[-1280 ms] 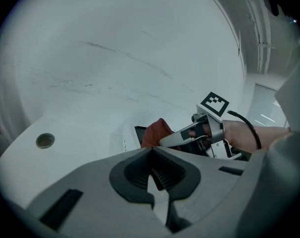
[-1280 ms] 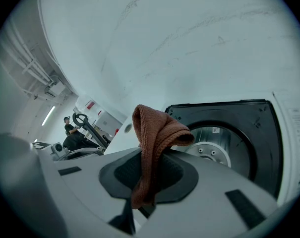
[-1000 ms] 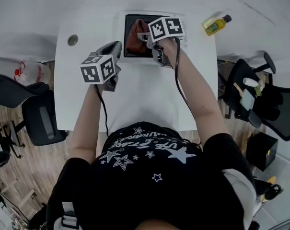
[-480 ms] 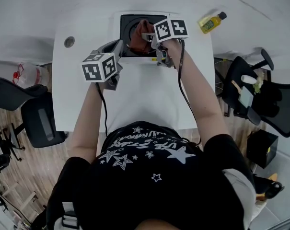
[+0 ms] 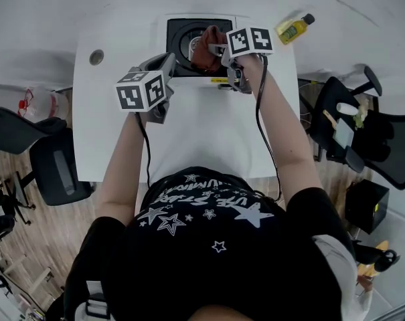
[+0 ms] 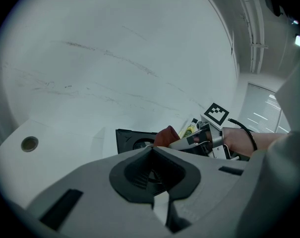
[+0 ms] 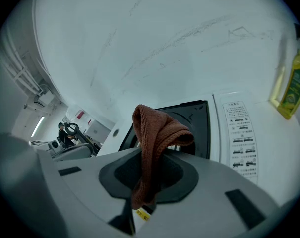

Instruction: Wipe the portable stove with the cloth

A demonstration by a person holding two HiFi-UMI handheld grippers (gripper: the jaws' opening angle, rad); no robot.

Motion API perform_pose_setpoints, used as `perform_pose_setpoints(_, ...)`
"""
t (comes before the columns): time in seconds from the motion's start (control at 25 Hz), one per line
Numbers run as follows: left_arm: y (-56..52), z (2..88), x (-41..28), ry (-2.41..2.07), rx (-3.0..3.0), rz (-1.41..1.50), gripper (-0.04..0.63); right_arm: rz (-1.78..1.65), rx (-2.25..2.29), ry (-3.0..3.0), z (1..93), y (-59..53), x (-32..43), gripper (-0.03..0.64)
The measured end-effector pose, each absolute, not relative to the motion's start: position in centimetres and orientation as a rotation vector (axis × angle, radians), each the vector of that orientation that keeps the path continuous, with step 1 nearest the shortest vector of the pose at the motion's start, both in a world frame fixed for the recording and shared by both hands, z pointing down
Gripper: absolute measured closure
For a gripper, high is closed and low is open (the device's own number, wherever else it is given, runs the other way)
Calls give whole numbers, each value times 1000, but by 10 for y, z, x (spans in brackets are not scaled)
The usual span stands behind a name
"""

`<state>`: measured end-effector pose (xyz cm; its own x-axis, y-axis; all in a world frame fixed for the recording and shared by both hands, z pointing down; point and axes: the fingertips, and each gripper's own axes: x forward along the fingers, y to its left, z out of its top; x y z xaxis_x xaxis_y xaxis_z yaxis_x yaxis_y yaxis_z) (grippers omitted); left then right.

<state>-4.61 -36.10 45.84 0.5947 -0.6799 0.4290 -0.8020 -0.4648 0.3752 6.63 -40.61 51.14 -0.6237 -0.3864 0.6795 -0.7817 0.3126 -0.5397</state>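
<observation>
The portable stove (image 5: 183, 37) has a black top with a round burner and sits at the far middle of the white table (image 5: 189, 139). My right gripper (image 5: 219, 53) is shut on a brown cloth (image 5: 205, 53), which it holds over the stove's right half. In the right gripper view the cloth (image 7: 157, 133) stands folded out of the jaws, in front of the stove (image 7: 195, 117). My left gripper (image 5: 163, 67) is shut on nothing, just in front of the stove's left corner. In the left gripper view the stove (image 6: 130, 140) and the cloth (image 6: 165, 135) lie ahead.
A yellow oil bottle (image 5: 294, 29) lies on the table to the right of the stove, also seen as the bottle (image 7: 293, 86) in the right gripper view. A round cable hole (image 5: 96, 57) is at the table's far left. Office chairs (image 5: 55, 166) flank the table.
My right gripper has carried the cloth to the right across the stove, baring the burner's left part. The left gripper has barely moved.
</observation>
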Motion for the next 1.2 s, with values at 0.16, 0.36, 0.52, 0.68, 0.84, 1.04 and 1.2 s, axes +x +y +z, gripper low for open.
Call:
perform_pose_setpoints(0.16, -359, 457, -43, -1164, 2286, 303, 588, 1255, 1066, -2149, 510, -405, 81, 557)
perform_pose_setpoints(0.36, -359, 457, -41, -1156, 2293, 323, 588, 1277, 1122, -2132, 510, -405, 108, 557)
perform_pose_setpoints(0.52, -359, 455, -40, -1154, 2296, 324, 588, 1289, 1166, -2119, 510, -404, 127, 557)
perform_pose_setpoints(0.68, -359, 452, -34, -1142, 2302, 322, 588, 1291, 1191, -2101, 511, -402, 142, 557)
perform_pose_setpoints(0.84, -358, 450, -28, -1125, 2319, 332, 588, 1303, 1225, -2088, 513, -398, 158, 557)
perform_pose_setpoints(1.04, -355, 451, -18, -1102, 2326, 339, 588, 1329, 1262, -2084, 512, -394, 175, 557)
perform_pose_setpoints(1.2, -352, 454, -10, -1081, 2329, 344, 588, 1352, 1292, -2076, 513, -391, 185, 557)
